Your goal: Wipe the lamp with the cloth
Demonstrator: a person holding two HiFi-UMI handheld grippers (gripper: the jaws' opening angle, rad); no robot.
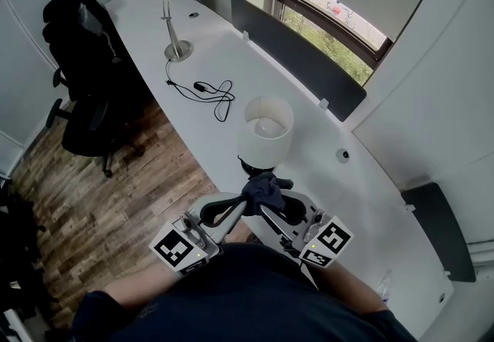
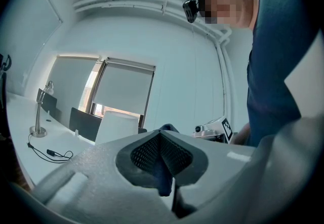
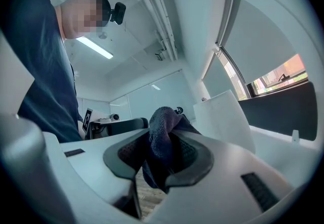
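Pinched the dark cloth tight in the left gripper and in the right gripper at once. Held it bunched up close by the white lamp, over the near edge of the long white desk.

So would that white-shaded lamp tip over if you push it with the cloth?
Possibly: the lamp looks top-heavy, a wide shade over a small dark base, so a sideways shove high up may rock it. The shade looks thin, probably light and easily dented. The cloth looks soft, so contact should be gentle.
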